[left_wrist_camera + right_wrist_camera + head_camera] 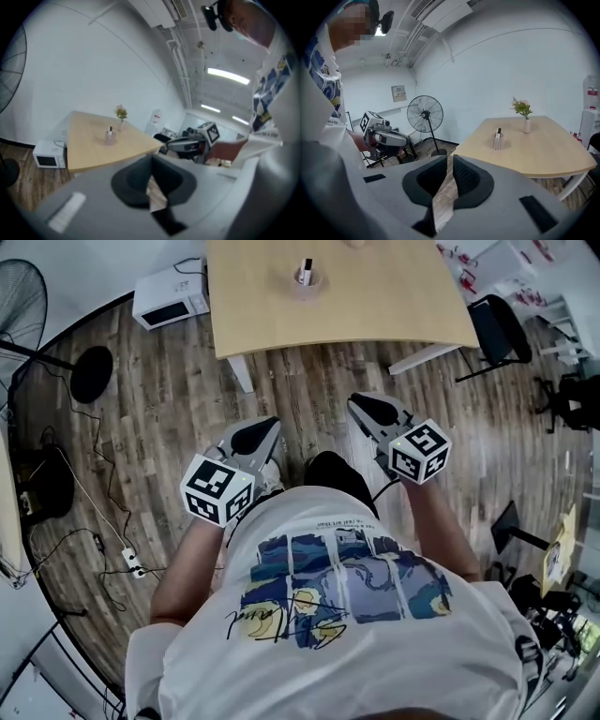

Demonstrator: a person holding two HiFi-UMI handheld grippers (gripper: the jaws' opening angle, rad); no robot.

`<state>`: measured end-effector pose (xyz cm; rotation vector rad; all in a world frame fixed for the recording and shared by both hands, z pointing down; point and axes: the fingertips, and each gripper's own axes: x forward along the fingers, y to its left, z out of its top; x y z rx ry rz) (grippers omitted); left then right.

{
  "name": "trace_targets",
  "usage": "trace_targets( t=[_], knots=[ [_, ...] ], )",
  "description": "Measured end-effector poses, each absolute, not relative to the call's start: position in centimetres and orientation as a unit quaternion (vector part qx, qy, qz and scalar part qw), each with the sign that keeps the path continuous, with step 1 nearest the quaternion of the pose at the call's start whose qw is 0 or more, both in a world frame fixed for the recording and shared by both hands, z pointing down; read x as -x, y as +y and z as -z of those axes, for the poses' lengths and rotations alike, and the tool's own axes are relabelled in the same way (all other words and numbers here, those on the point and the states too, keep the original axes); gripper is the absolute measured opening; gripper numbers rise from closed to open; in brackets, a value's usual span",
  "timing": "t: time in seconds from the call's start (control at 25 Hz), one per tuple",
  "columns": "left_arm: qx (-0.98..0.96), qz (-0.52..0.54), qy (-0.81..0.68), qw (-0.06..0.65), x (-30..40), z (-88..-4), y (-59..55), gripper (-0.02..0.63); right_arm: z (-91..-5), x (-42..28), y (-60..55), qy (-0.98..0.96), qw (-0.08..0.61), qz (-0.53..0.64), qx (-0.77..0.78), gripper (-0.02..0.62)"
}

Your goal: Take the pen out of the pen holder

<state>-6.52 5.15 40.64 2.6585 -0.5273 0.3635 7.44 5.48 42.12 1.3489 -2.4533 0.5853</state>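
Pen (307, 268) stands upright in the pen holder (307, 282) toward the counter's (375, 310) far side, while well short of the counter the left hand-held gripper (262, 429) is pinched together and the right hand-held gripper (362, 405) slightly parted, both empty, seemingly carried ready for the reach.

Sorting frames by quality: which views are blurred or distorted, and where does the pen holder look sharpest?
Head view: crisp, pen holder tiny. Left gripper view: soft and smeared, dark round vignette, pen holder hazy. Right gripper view: sharpest pen holder, mesh visible, though fisheye bends the table edge.
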Motion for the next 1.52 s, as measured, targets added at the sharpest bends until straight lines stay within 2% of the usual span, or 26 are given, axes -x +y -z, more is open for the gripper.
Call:
trace_targets(
  t=[0.4, 0.72, 1.12, 1.52],
  knots=[
    [-0.937, -0.144, -0.234, 0.215, 4.2, -41.9, -3.2, 0.008, -44.7, -12.7, -7.3, -0.856, 0.129, -0.229, -0.445, 0.043],
    [-0.922, -0.139, -0.288, 0.218, 0.4, -40.6, -11.3, 0.008, -47.0, -17.4, -20.2, -0.871, 0.157, -0.235, -0.402, 0.080],
    [-0.892, -0.143, -0.363, 0.229, -2.0, -40.5, -16.5, 0.008, -51.1, -19.6, -31.2, -0.885, 0.173, -0.250, -0.354, 0.096],
    [-0.869, -0.148, -0.413, 0.229, -2.0, -40.9, -19.0, 0.008, -55.0, -18.9, -36.6, -0.892, 0.186, -0.272, -0.308, 0.137]
  ],
)
